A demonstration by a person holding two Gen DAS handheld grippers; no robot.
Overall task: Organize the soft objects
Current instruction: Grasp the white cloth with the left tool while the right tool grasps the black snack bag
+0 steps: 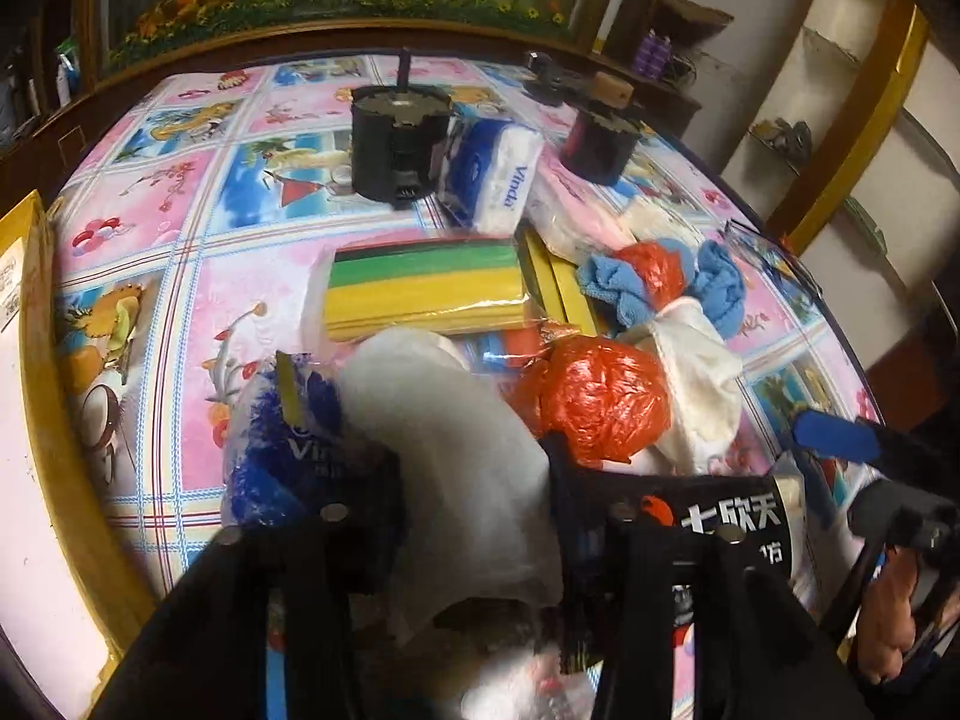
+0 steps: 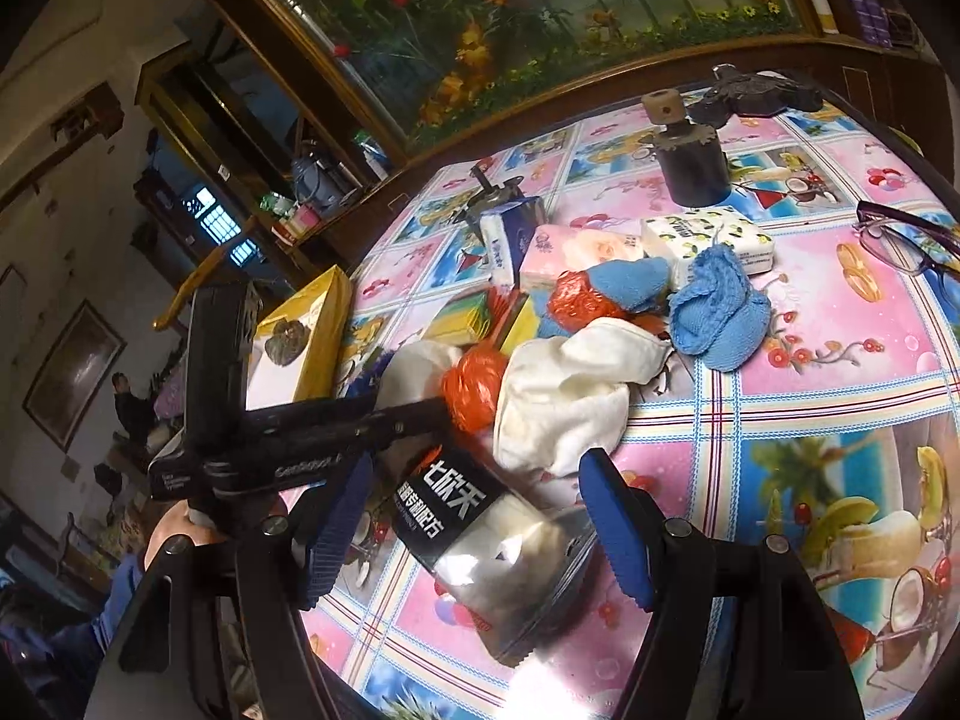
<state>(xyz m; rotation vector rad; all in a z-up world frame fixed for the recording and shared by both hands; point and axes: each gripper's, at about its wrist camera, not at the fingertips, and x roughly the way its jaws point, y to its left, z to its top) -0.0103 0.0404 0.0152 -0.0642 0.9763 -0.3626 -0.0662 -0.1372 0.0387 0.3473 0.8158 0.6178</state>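
Observation:
My left gripper (image 1: 462,468) is shut on a white soft cloth (image 1: 444,438), low over a heap of soft things on the table. Beside it lie an orange plastic bag (image 1: 594,402), a white cloth (image 1: 702,384), a blue towel (image 1: 636,282) and a blue Vinda wrapper (image 1: 282,444). My right gripper (image 2: 480,522) is open, its blue pads (image 2: 618,534) either side of a black and clear packet with Chinese writing (image 2: 480,540) lying on the table. The left gripper's body (image 2: 288,450) shows in the right wrist view.
Yellow-green sponge packs (image 1: 420,288), a Vinda tissue pack (image 1: 492,174), a pink tissue pack (image 2: 558,252) and a lemon-print pack (image 2: 708,240) lie further back. Two black cylinders (image 1: 396,144) (image 2: 690,168) stand behind. Glasses (image 2: 906,234) lie right. A yellow box (image 2: 300,342) lies at the table's left edge.

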